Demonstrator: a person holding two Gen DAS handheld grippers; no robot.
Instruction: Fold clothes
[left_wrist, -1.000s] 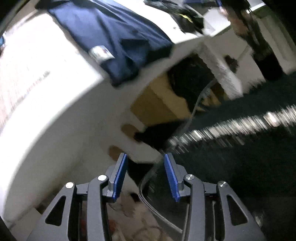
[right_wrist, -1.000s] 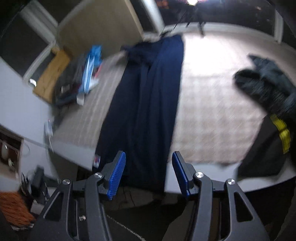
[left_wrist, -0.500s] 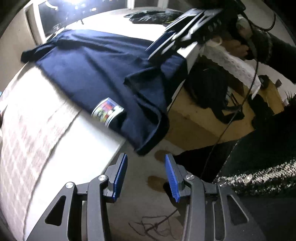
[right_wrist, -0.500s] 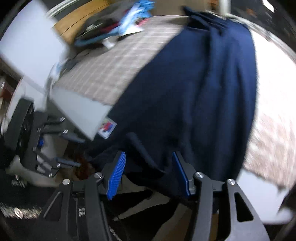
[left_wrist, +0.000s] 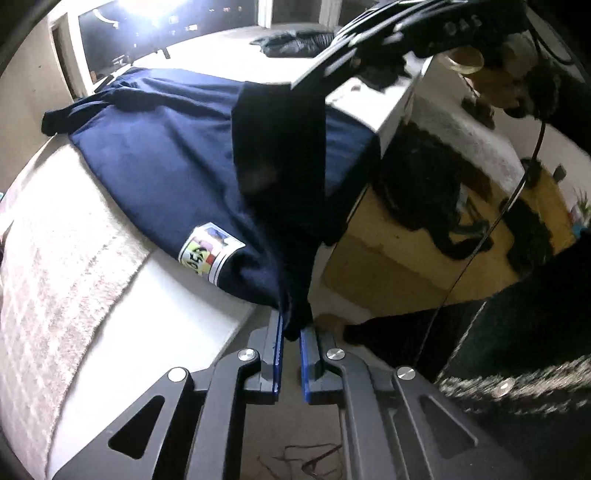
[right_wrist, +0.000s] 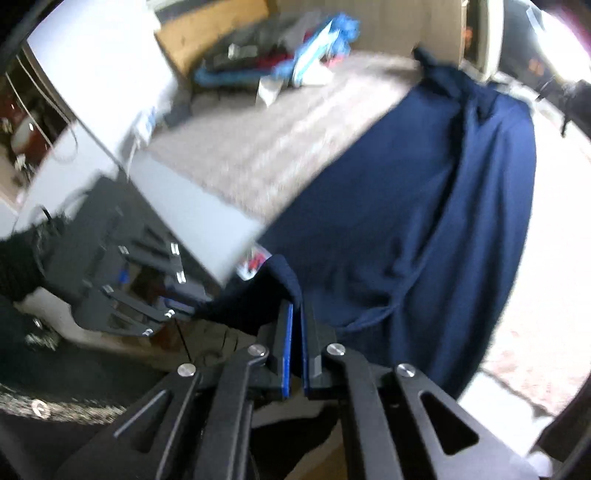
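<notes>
Navy garment (left_wrist: 166, 162): one item, dark blue knit, spread lengthwise over a bed (left_wrist: 155, 295) with a pale checked blanket (left_wrist: 55, 280) under it; the near end hangs past the mattress edge. A multicoloured label patch (left_wrist: 208, 251) sits on the cloth close to that edge, at about 10 o'clock from the left claw in the left wrist view. Left claw (left_wrist: 290, 332): blue pads closing to a narrow gap, the lower corner of the garment pinched between the tips at 12 o'clock. From that corner the cloth rises in a taut fold toward 12 o'clock, where the right claw (left_wrist: 332, 70) shows as a dark frame above the bed, a second corner of the garment hanging from it. Right claw (right_wrist: 297, 314), own view: pads drawn almost together, a folded hem of the same garment (right_wrist: 424, 206) clamped at the tips; the body of the cloth runs away toward 1 o'clock across the blanket (right_wrist: 266, 147). The left claw (right_wrist: 173, 314) appears there at 9 o'clock, low beside the mattress edge, held by a dark sleeve (right_wrist: 18, 266); this part is blurred. Other items: a dark pile of clothing (left_wrist: 291, 42) at the far side of the bed, at 12 o'clock in the left view; a loose heap of blue, red and grey things (right_wrist: 295, 62) at 12 o'clock in the right view; a yellow-brown floor (left_wrist: 388, 266) and a thin black cable (left_wrist: 480, 240) at 2 o'clock beyond the bed edge.
</notes>
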